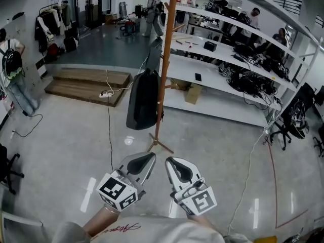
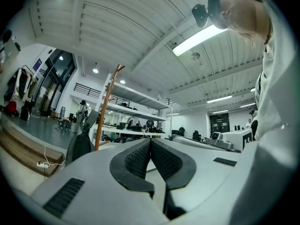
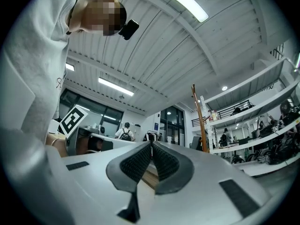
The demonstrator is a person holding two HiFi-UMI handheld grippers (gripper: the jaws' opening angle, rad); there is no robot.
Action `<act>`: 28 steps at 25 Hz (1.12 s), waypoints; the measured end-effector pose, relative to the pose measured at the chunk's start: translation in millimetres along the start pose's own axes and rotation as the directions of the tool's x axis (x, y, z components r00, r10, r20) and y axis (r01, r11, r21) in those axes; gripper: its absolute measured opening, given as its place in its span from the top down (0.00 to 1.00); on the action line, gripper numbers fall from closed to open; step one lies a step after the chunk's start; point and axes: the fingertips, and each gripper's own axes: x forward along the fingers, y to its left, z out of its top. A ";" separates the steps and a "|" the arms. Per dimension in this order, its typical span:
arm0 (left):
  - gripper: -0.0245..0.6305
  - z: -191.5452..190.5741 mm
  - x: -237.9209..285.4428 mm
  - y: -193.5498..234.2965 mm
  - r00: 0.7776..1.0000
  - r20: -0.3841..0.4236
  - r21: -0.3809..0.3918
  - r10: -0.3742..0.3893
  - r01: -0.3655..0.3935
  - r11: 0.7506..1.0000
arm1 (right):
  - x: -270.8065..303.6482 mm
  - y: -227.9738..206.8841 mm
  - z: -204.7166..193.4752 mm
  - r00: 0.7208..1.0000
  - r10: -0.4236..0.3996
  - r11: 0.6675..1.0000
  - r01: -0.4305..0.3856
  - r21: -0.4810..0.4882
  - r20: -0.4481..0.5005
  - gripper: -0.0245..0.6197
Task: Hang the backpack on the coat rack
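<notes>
The dark backpack (image 1: 144, 100) hangs against the wooden coat rack (image 1: 164, 75), its top up at a side peg and its bottom off the floor. The rack's feet (image 1: 158, 144) stand on the glossy floor straight ahead. Both grippers are held low in front of me, short of the rack's base. My left gripper (image 1: 151, 157) is shut with nothing in it, and my right gripper (image 1: 169, 161) beside it is shut and empty too. In the left gripper view the rack (image 2: 106, 109) and backpack (image 2: 78, 147) stand left of the closed jaws. In the right gripper view the rack's pole (image 3: 197, 121) rises to the right.
Long white shelves (image 1: 238, 59) loaded with gear run along the right. Wooden steps (image 1: 88, 82) lie at the left, with a power strip (image 1: 106, 93) and a cable (image 1: 109, 135) trailing over the floor. A cardboard box (image 1: 193, 93) sits under the shelf. A person (image 1: 12, 72) stands far left.
</notes>
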 end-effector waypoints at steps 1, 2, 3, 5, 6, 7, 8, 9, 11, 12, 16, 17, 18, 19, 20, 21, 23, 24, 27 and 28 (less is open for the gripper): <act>0.94 0.1 -1.5 0.7 1.000 0.000 -0.004 -0.002 0.002 1.000 | 0.3 1.0 -0.6 1.000 -0.002 1.000 0.002 0.000 -0.003 0.93; 0.94 0.0 -3.2 1.5 1.000 -0.004 -0.009 0.000 0.000 1.000 | 0.6 2.0 -0.9 1.000 -0.005 1.000 0.005 0.003 -0.004 0.93; 0.94 -0.7 -5.3 2.1 1.000 -0.012 -0.014 0.004 -0.004 1.000 | 1.0 3.3 -0.7 1.000 -0.007 1.000 0.007 0.008 -0.002 0.93; 0.93 -3.5 -8.5 3.0 1.000 -0.025 -0.020 0.009 -0.009 1.000 | 1.4 6.2 -1.4 1.000 -0.006 1.000 0.006 0.015 -0.007 0.93; 0.93 -5.0 -8.3 2.8 1.000 -0.027 -0.023 0.006 -0.007 1.000 | 1.3 6.8 -2.4 1.000 -0.006 1.000 0.006 0.013 -0.016 0.93; 0.94 -6.6 -7.2 2.2 1.000 -0.029 -0.027 0.001 -0.002 1.000 | 0.7 6.9 -3.7 1.000 -0.007 1.000 0.007 0.010 -0.026 0.93; 0.94 -8.3 -5.8 1.4 1.000 -0.031 -0.033 -0.002 0.001 0.999 | -0.2 6.9 -5.5 0.999 -0.008 1.000 0.009 0.008 -0.035 0.93; 0.94 -10.4 -4.3 0.7 0.999 -0.032 -0.037 -0.005 0.004 0.999 | -1.2 6.7 -7.8 0.999 -0.010 1.000 0.010 0.006 -0.043 0.93; 0.94 -14.5 -0.8 0.0 0.999 -0.031 -0.035 -0.014 0.013 0.999 | -2.8 5.3 -12.3 0.999 -0.014 1.000 0.014 0.002 -0.049 0.93; 0.94 -15.6 0.5 -0.1 0.999 -0.030 -0.032 -0.018 0.017 0.999 | -3.2 4.7 -13.5 0.999 -0.017 1.000 0.017 0.000 -0.049 0.93; 0.93 -15.3 -2.0 3.3 0.999 -0.030 -0.025 -0.016 0.016 1.000 | -0.7 8.2 -18.1 0.998 -0.016 1.000 0.016 0.002 -0.062 0.93; 0.94 -15.3 -2.8 4.2 0.999 -0.029 -0.024 -0.016 0.015 1.000 | 0.5 9.4 -18.7 0.998 -0.014 1.000 0.014 0.005 -0.062 0.93; 0.94 -15.0 -2.9 4.7 0.999 -0.028 -0.023 -0.017 0.017 1.000 | 1.7 10.0 -18.4 0.998 -0.011 1.000 0.012 0.004 -0.061 0.93; 0.94 -14.0 -2.5 4.9 0.999 -0.027 -0.023 -0.019 0.018 1.000 | 3.0 10.4 -17.3 0.998 -0.009 1.000 0.009 0.000 -0.059 0.93; 0.93 -12.7 -2.3 5.0 0.999 -0.026 -0.022 -0.019 0.019 1.000 | 4.3 10.8 -15.7 0.998 -0.006 1.000 0.005 -0.005 -0.056 0.93; 0.94 -11.2 -2.4 5.1 0.999 -0.026 -0.020 -0.019 0.018 1.000 | 5.7 11.6 -13.9 0.999 -0.002 1.000 0.001 -0.008 -0.052 0.93; 0.94 -9.3 -3.2 5.8 1.000 -0.025 -0.012 -0.018 0.018 1.000 | 8.0 13.3 -11.7 0.999 0.005 1.000 -0.006 -0.007 -0.044 0.93; 0.94 -9.1 -3.6 6.1 1.000 -0.024 -0.008 -0.019 0.019 1.000 | 8.7 14.0 -11.5 0.999 0.007 1.000 -0.007 -0.004 -0.043 0.93; 0.94 -8.5 -3.5 5.6 1.000 -0.015 -0.006 -0.023 0.022 1.000 | 8.6 13.6 -12.0 0.999 0.002 1.000 -0.002 0.000 -0.046 0.93; 0.94 -8.1 -3.0 5.0 1.000 -0.011 -0.004 -0.026 0.026 1.000 | 8.5 12.9 -11.6 0.999 0.000 1.000 0.000 -0.001 -0.047 0.93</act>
